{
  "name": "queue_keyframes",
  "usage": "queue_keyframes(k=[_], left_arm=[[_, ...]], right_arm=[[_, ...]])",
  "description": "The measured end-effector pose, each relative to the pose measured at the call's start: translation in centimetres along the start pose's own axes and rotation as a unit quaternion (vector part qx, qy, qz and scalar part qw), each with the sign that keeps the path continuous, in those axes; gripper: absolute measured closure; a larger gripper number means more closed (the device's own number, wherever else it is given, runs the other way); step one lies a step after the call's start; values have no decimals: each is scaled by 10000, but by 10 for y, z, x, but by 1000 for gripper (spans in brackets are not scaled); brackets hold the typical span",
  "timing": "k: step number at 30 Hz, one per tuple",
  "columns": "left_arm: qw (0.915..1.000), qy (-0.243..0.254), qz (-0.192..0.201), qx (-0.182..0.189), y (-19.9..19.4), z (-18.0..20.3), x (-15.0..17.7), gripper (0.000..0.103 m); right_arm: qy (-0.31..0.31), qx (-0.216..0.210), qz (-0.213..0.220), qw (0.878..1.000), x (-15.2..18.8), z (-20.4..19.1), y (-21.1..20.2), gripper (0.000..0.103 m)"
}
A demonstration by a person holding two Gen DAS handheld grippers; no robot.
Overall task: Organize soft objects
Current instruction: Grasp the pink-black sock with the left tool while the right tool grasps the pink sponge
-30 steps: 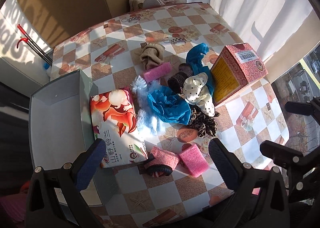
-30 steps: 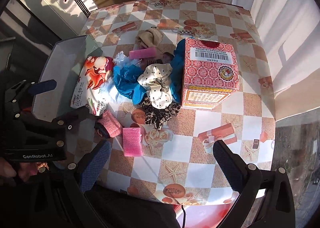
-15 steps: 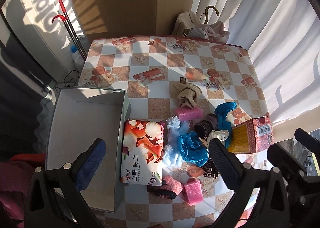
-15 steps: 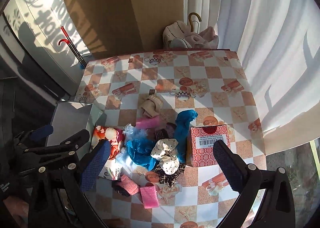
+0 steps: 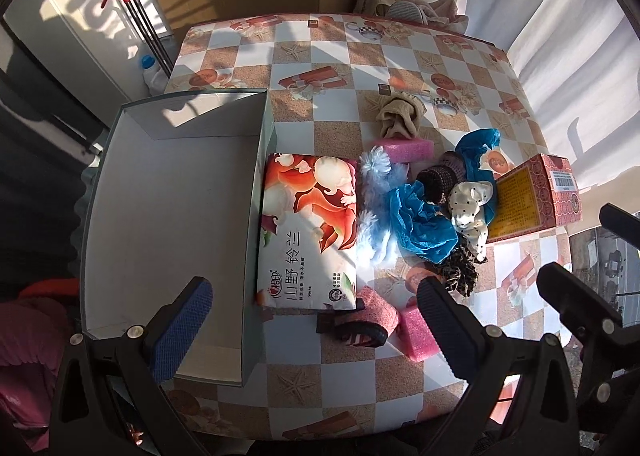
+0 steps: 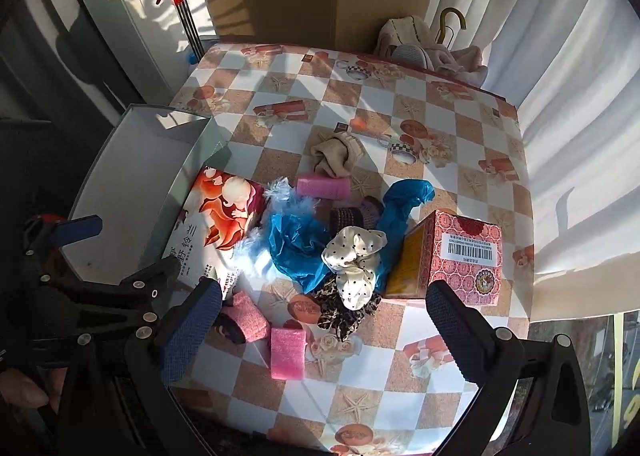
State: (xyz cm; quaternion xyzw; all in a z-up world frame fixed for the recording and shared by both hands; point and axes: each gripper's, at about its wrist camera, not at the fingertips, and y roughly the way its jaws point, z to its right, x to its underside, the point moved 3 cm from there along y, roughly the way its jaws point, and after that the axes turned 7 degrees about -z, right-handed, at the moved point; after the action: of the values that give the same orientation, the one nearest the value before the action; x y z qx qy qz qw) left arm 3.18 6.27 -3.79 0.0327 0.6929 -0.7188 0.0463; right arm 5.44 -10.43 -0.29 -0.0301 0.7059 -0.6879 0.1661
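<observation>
A heap of soft things lies mid-table: a tissue pack (image 5: 308, 228) (image 6: 218, 228), blue crinkled cloth (image 5: 420, 224) (image 6: 298, 244), a polka-dot scrunchie (image 5: 470, 208) (image 6: 356, 264), a leopard scrunchie (image 5: 460, 272), a beige sock (image 5: 400, 118) (image 6: 336, 156), pink foam blocks (image 5: 416, 332) (image 6: 288, 352) and a pink roll (image 5: 366, 320) (image 6: 246, 316). An empty grey box (image 5: 160, 216) (image 6: 132, 192) stands left of the pack. My left gripper (image 5: 316, 336) hovers open above the near edge, over the box wall and pink roll. My right gripper (image 6: 324, 332) is open above the foam block, holding nothing.
A red patterned carton (image 5: 536, 196) (image 6: 460, 256) stands right of the heap. Clothes and an umbrella handle (image 6: 448, 28) sit behind the table's far edge, red-tipped rods (image 5: 136, 16) at far left, white curtains to the right. The checkered tablecloth (image 5: 340, 56) is bare at the far half.
Both grippers rose and drew back from the table, then came down and closer again. The left one now sits further left, over the box wall. Nothing on the table moved.
</observation>
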Motion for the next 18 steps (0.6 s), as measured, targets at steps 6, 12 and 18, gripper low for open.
queue_keyframes(k=[6, 12, 18], left_arm=[[9988, 429, -244, 23, 17, 12, 18, 1], [9960, 559, -695, 90, 46, 15, 47, 1], [9941, 603, -898, -40, 77, 22, 69, 7]], right_arm=[[-303, 202, -179, 9992, 29, -5, 20, 0], [-505, -30, -665, 9965, 72, -14, 50, 0], [-296, -52, -984, 9947, 104, -13, 76, 0]])
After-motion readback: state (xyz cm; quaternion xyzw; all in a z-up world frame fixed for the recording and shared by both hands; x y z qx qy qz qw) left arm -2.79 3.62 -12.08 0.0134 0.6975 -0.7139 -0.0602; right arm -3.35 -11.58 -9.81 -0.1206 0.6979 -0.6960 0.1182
